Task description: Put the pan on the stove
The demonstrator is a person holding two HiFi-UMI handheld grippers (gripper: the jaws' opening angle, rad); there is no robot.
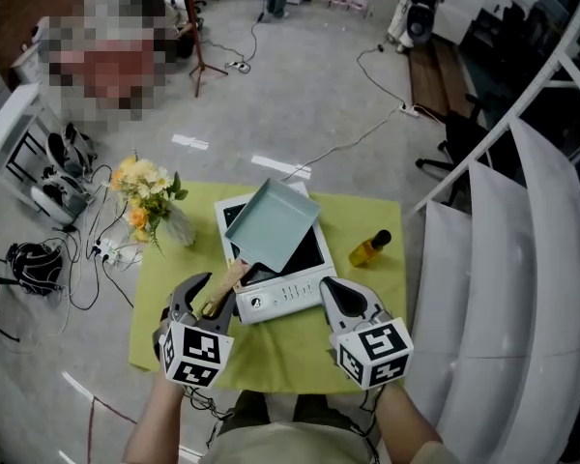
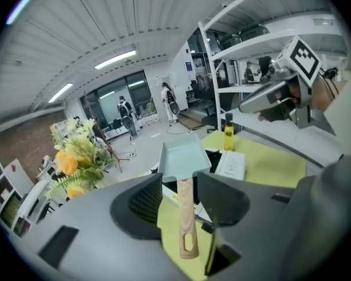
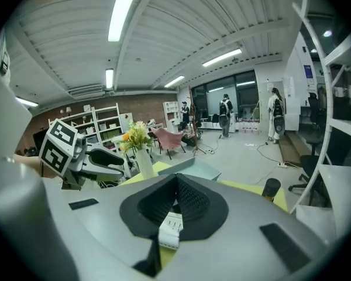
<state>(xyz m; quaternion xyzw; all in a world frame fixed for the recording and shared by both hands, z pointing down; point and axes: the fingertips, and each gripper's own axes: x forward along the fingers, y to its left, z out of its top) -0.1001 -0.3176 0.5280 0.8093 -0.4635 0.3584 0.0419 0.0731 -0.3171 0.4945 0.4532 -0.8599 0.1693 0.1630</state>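
A pale blue square pan point(image 1: 271, 222) rests on the black top of a white portable stove point(image 1: 288, 295). Its wooden handle point(image 1: 226, 285) sticks out over the stove's front left corner. My left gripper point(image 1: 213, 294) is open around that handle. In the left gripper view the handle point(image 2: 186, 218) lies between the pads, with a gap showing on the left side. My right gripper point(image 1: 329, 286) hovers at the stove's front right corner, shut and holding nothing. In the right gripper view the pan point(image 3: 196, 169) shows beyond the closed jaws.
A yellow-green mat point(image 1: 271, 354) covers the small table. A yellow bottle with a dark cap point(image 1: 369, 248) stands right of the stove. A vase of flowers point(image 1: 151, 204) stands at the left. Cables and headsets lie on the floor at left; white shelving point(image 1: 522, 259) rises at right.
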